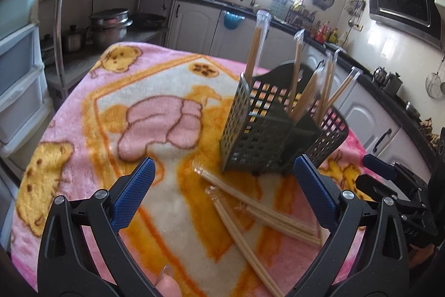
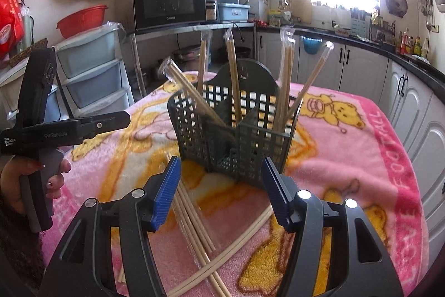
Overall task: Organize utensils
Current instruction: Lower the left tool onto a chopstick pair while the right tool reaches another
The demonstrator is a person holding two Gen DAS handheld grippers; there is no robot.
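A dark green slotted utensil caddy (image 1: pixel 267 135) (image 2: pixel 236 130) stands on the pink cartoon blanket (image 1: pixel 111 107) (image 2: pixel 347 146). Several wrapped chopstick pairs (image 1: pixel 256 46) (image 2: pixel 232 77) stand upright or leaning in its compartments. More chopstick pairs (image 1: pixel 258 210) (image 2: pixel 194 224) lie crossed on the blanket in front of it. My left gripper (image 1: pixel 222 171) is open and empty above the loose chopsticks. My right gripper (image 2: pixel 221 171) is open and empty, just before the caddy and over the loose chopsticks. The right gripper also shows at the right edge of the left wrist view (image 1: pixel 389 174).
The left gripper's body and the hand holding it (image 2: pixel 41 146) are at the left of the right wrist view. Plastic drawers (image 2: pixel 91 66), a shelf with a microwave (image 2: pixel 167 4) and kitchen cabinets (image 2: pixel 361 68) surround the table.
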